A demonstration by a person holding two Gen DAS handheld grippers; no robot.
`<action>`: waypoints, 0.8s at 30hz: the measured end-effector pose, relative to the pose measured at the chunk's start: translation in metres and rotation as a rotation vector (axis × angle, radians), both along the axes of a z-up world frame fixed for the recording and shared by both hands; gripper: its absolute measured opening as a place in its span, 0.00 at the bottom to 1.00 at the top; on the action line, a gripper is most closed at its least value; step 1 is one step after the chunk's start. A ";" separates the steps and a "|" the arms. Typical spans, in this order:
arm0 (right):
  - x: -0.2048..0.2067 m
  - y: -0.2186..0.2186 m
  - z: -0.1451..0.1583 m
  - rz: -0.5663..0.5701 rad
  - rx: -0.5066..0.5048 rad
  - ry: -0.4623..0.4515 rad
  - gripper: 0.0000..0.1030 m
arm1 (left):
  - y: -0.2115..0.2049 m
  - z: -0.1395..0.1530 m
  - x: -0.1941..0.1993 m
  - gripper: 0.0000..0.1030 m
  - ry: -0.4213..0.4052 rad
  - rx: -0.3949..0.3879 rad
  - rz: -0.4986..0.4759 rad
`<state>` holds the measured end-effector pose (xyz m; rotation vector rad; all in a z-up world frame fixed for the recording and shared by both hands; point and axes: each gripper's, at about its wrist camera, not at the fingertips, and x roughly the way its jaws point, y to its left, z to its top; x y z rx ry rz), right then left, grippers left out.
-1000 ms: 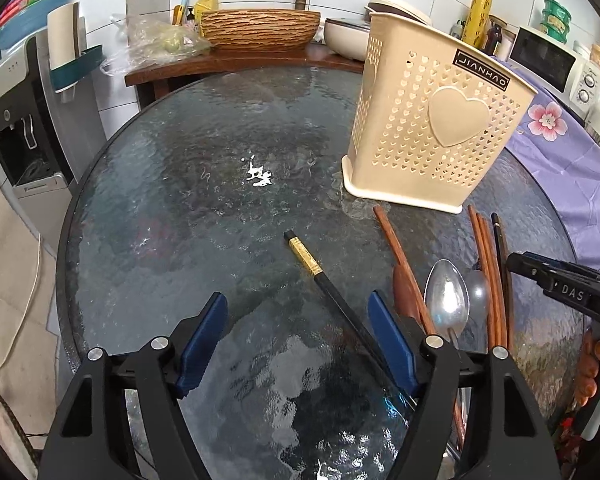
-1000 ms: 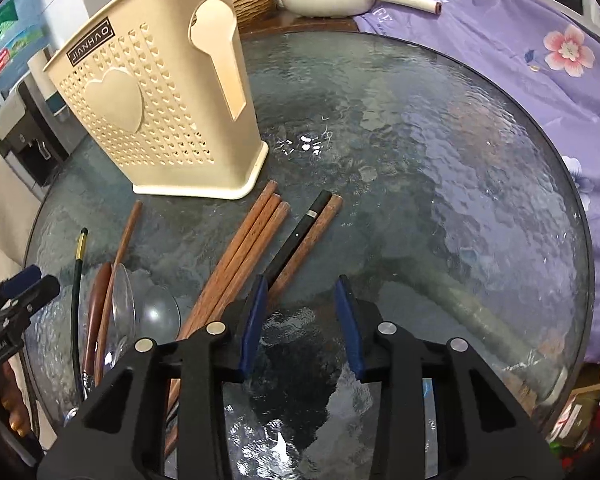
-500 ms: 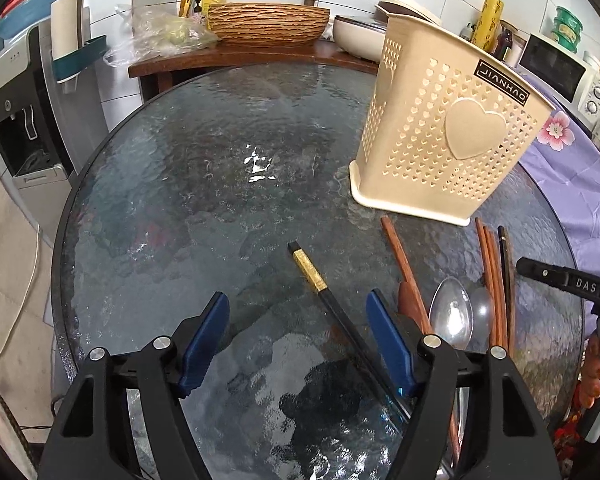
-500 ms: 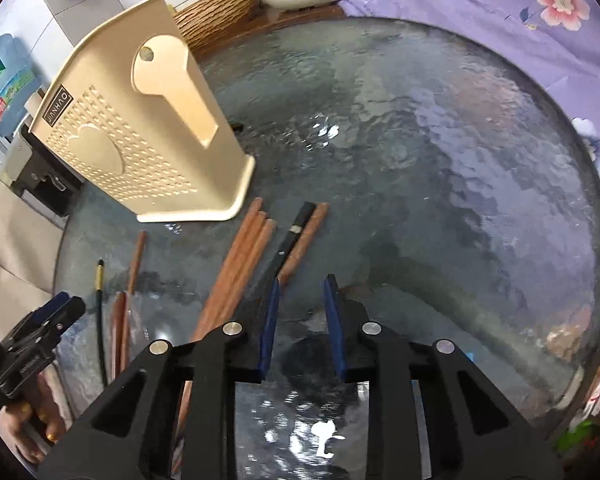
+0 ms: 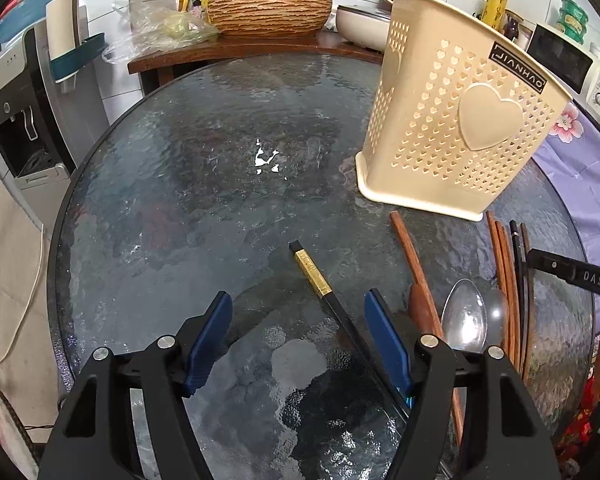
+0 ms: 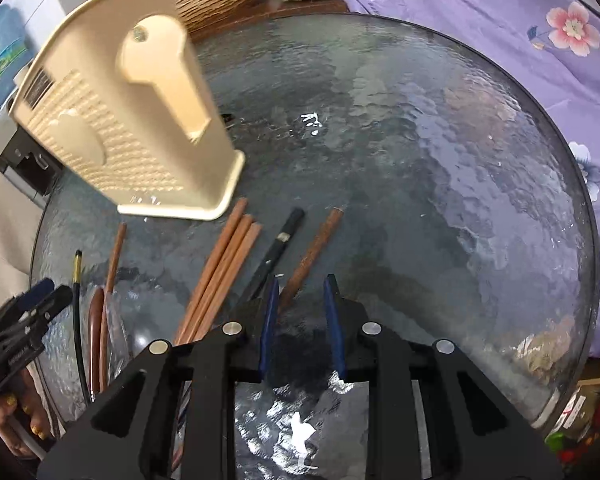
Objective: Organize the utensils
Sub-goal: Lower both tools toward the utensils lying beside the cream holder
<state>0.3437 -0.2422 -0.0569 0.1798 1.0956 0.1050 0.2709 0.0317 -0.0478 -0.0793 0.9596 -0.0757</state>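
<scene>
A beige perforated utensil holder (image 5: 456, 120) stands on the round glass table (image 5: 188, 184); it also shows in the right wrist view (image 6: 112, 132). A black chopstick with a gold band (image 5: 314, 274) lies between the fingers of my open left gripper (image 5: 298, 316). Right of it lie a wooden spoon (image 5: 416, 276), a steel spoon (image 5: 464, 316) and several wooden chopsticks (image 5: 504, 276). My right gripper (image 6: 300, 292) is partly open, its fingers around the lower part of a brown chopstick (image 6: 314, 252). Beside it lie a black chopstick (image 6: 278, 246) and three wooden chopsticks (image 6: 224, 264).
A wooden counter (image 5: 236, 46) behind the table carries a woven basket (image 5: 266, 14) and a white pot (image 5: 360, 26). A purple floral cloth (image 6: 520, 28) lies along the table's right side. A water dispenser (image 5: 16, 120) stands at the left.
My right gripper has opened wider and moved forward so a brown chopstick lies between its fingers. That chopstick has shifted away from the black one. My left gripper has barely moved.
</scene>
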 end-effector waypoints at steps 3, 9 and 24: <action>0.009 0.008 0.000 0.015 -0.036 0.000 0.23 | -0.002 -0.002 0.005 0.61 0.008 0.006 0.000; 0.018 0.023 0.000 0.058 -0.085 0.002 0.23 | -0.004 -0.005 0.012 0.54 0.031 0.022 0.007; 0.010 0.038 -0.001 0.071 -0.097 -0.005 0.12 | -0.038 -0.004 0.039 0.34 0.086 0.116 -0.039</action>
